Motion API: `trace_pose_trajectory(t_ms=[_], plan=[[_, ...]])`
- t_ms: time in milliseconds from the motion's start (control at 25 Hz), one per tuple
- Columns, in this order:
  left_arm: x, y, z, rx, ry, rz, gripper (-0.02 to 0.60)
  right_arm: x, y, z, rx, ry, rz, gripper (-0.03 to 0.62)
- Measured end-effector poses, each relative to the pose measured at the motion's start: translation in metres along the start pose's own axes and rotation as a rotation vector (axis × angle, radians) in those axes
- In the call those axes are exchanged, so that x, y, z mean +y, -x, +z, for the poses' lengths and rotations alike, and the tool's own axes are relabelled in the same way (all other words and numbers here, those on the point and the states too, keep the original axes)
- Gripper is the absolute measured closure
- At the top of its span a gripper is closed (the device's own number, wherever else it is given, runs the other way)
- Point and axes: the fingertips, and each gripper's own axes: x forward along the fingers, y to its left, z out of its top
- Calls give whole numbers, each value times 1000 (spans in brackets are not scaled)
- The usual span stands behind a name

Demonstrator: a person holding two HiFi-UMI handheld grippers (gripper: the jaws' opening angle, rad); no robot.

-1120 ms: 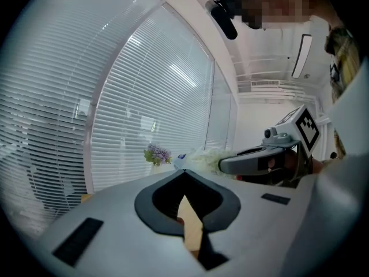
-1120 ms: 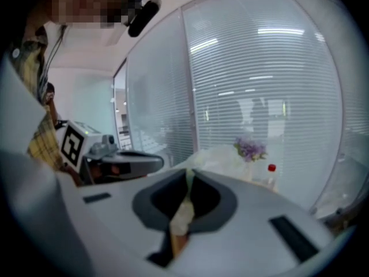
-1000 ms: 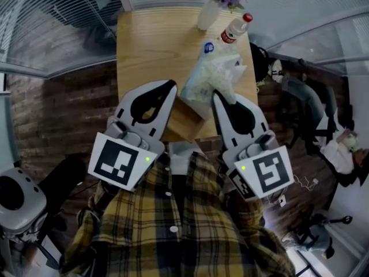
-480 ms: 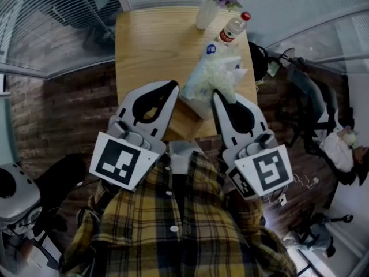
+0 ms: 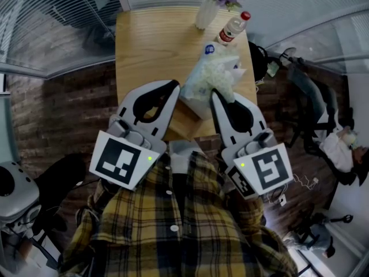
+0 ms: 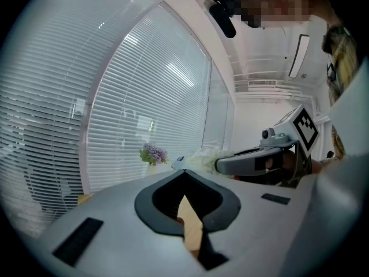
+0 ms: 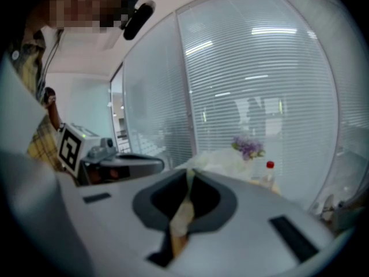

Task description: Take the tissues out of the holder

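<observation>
Looks like an office meeting room to me. Slatted blinds point(image 5: 52, 22) run behind glass walls all around, there's a small wooden table point(image 5: 155, 45) with a vase of flowers point(image 5: 216, 2), swivel office chairs point(image 5: 305, 105) off to the side, and an air conditioner point(image 6: 298, 40) up high.
</observation>
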Motion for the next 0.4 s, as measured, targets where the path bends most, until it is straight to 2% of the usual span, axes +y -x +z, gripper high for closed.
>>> trace_pose_trajectory(t_ms=[400], plan=[[3, -4, -4, 11, 2, 2, 574, -3, -4, -5, 7, -12, 1, 582]])
